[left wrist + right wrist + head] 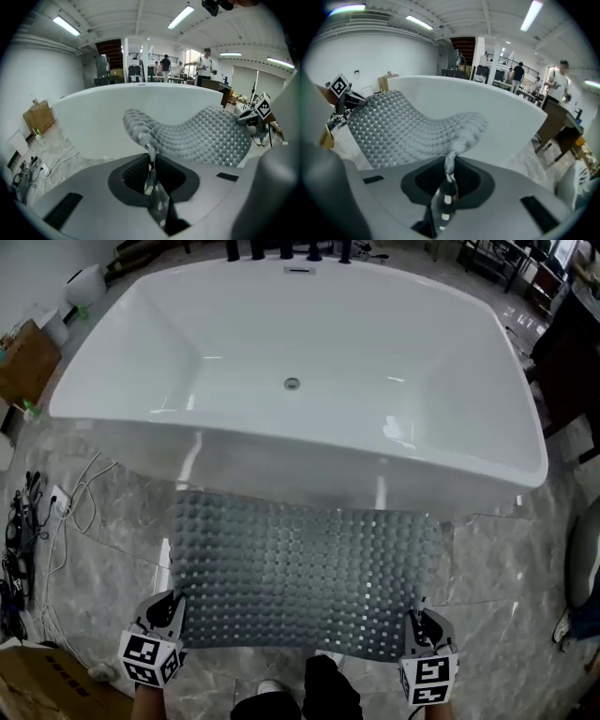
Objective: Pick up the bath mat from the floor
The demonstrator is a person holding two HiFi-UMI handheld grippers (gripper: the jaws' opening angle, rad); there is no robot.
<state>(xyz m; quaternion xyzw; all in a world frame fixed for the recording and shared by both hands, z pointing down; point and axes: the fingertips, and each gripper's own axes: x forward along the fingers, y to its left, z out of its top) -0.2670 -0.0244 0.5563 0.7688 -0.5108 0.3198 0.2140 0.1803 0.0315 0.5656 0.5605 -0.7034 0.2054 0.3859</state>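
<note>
A grey bath mat [305, 568] studded with round bumps hangs spread out in front of the white bathtub [300, 343], its far edge close to the tub's side. My left gripper [176, 612] is shut on the mat's near left corner, and the pinched edge [149, 154] runs between its jaws. My right gripper [415, 624] is shut on the near right corner, where the mat edge [450, 165] is squeezed between its jaws. The mat [206, 136] sags in a curve between the two grippers [408, 126].
The floor is grey marble tile [103, 549]. White cables and a power strip [56, 502] lie at the left, a cardboard box [42, 690] at the near left. Dark furniture [572, 352] stands at the right. Several people stand far off [204, 63].
</note>
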